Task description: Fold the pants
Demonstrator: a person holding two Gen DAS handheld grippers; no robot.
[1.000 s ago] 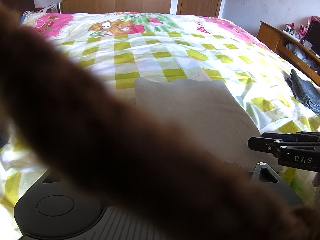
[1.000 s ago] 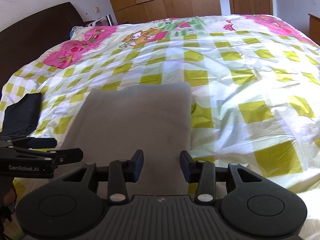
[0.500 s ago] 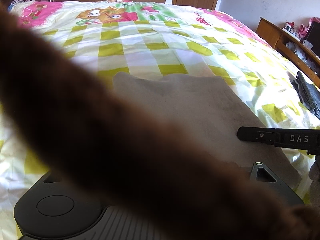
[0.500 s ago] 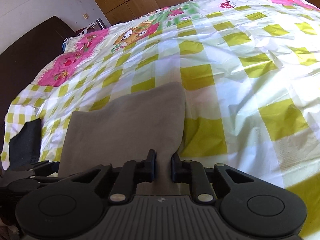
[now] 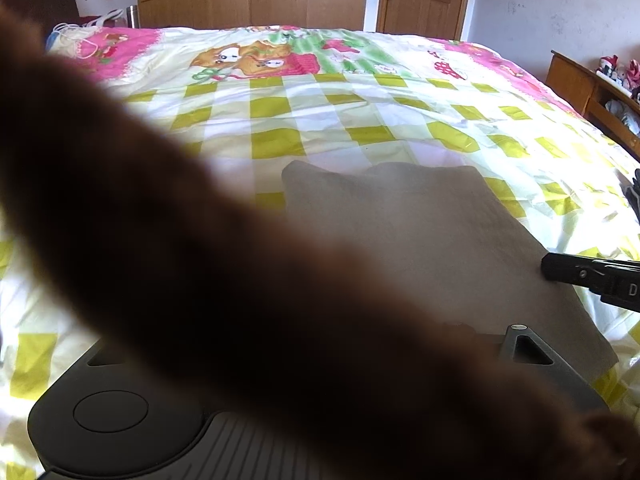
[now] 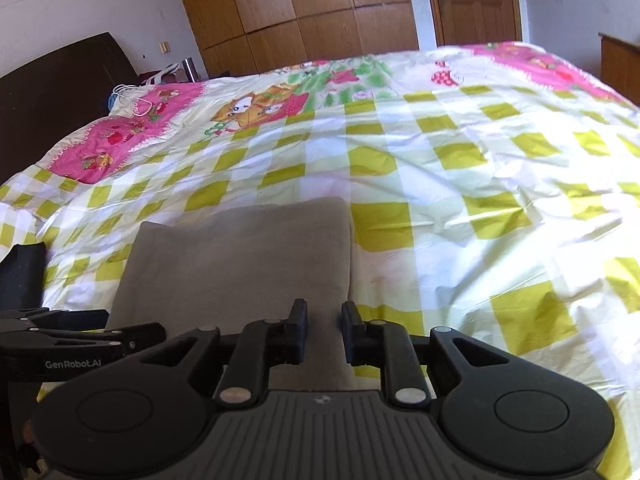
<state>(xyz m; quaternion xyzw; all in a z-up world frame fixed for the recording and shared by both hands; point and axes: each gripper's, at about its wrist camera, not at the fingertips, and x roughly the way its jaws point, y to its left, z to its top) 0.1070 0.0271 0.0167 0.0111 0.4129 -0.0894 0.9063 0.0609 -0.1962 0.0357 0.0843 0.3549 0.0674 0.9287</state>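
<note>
The grey pants (image 6: 240,264) lie folded into a rectangle on the checked bedspread (image 6: 460,184). My right gripper (image 6: 325,330) is at their near right edge, its fingers drawn close with grey cloth pinched between them. From the side, my left gripper (image 6: 158,331) shows at the pants' near left corner. In the left wrist view the pants (image 5: 420,220) lie ahead, but a blurred brown furry thing (image 5: 200,260) crosses the lens and hides the left fingers. The right gripper (image 5: 560,270) pokes in from the right over the pants' edge.
A dark folded garment (image 6: 22,276) lies left of the pants; in the left wrist view it shows as the dark garment (image 5: 634,192). A dark headboard (image 6: 52,92), wooden wardrobe (image 6: 300,8) and door (image 6: 472,0) stand beyond the bed. A wooden shelf (image 5: 580,84) runs along the right.
My right gripper went from open to shut on the pants' near edge. Both cameras have since tilted up, and the pants' near part looks raised.
</note>
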